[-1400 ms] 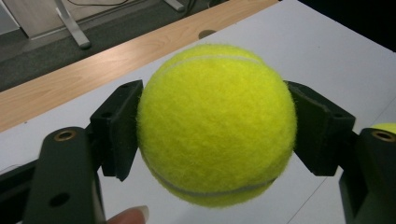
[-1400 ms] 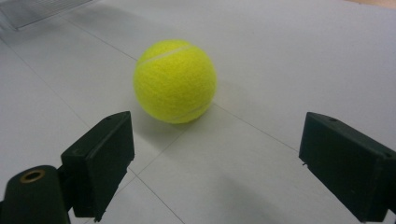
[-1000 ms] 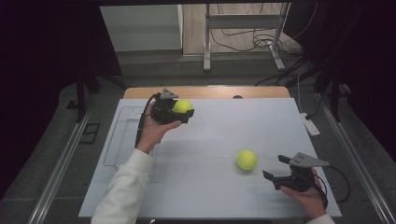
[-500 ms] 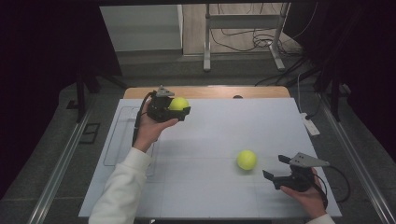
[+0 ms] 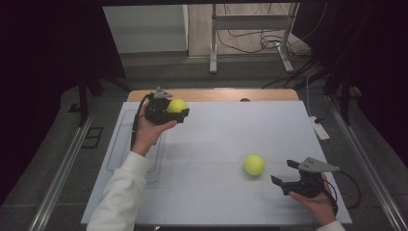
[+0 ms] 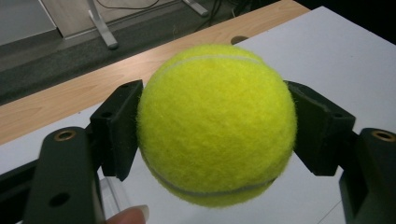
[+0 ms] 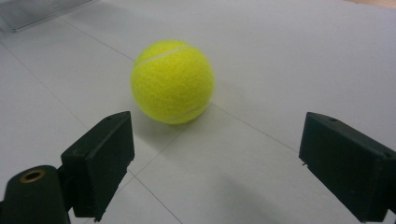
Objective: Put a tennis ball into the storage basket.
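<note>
Yellow-green felt all over this one: two tennis balls on the go. The left tool [image 5: 174,111] is pinching the first tennis ball [image 6: 216,123] squarely between its two black pads, one pad on each side, and it's held up off the white surface [image 5: 226,130] near the far left corner, close to the wooden strip [image 5: 216,94] along the back edge. The second tennis ball [image 7: 172,81] just sits on the surface toward the near right, nothing touching it. The right tool [image 5: 285,177] hangs low just beside it, jaws spread wide and pointed at it, ball a bit ahead of the tips rather than between them. White sleeve [image 5: 120,197] on the left arm.
</note>
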{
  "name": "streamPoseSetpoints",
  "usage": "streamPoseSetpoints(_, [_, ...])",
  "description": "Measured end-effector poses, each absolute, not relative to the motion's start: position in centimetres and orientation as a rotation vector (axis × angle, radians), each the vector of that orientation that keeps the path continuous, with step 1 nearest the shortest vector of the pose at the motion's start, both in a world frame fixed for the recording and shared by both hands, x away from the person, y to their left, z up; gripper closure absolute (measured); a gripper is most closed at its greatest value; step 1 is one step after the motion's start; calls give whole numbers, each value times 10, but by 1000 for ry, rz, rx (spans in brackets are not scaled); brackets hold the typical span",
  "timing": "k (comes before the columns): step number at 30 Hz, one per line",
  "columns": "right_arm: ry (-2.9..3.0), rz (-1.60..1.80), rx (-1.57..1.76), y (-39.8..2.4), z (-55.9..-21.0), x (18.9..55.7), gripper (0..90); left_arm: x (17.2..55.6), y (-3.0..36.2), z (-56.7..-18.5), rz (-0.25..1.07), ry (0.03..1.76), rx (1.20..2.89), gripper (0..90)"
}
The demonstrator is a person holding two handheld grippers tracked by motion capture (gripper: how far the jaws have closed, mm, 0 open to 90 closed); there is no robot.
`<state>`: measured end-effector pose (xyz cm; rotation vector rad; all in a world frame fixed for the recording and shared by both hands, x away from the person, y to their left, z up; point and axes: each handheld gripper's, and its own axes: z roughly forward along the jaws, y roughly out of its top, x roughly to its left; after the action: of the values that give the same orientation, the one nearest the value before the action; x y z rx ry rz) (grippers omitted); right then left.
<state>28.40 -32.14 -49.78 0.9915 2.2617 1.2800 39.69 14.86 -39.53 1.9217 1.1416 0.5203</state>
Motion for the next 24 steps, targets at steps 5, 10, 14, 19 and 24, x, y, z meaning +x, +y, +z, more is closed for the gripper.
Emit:
streamPoseSetpoints(5, [2263, 1275, 993, -321, -498, 284, 106, 397, 155, -396, 529, 1158, 1916, 269])
streamPoseSetpoints(10, [2262, 1275, 993, -322, -498, 284, 106, 398, 159, -399, 535, 1173, 1916, 269])
streamPoseSetpoints(14, [2262, 1279, 992, -322, -498, 284, 106, 398, 163, -401, 538, 1185, 1910, 269])
streamPoseSetpoints(19, [2264, 1277, 992, -322, -498, 284, 106, 398, 167, -401, 544, 1195, 1905, 269])
streamPoseSetpoints(24, [2263, 1281, 994, -322, -498, 285, 106, 398, 169, -402, 544, 1203, 1901, 268])
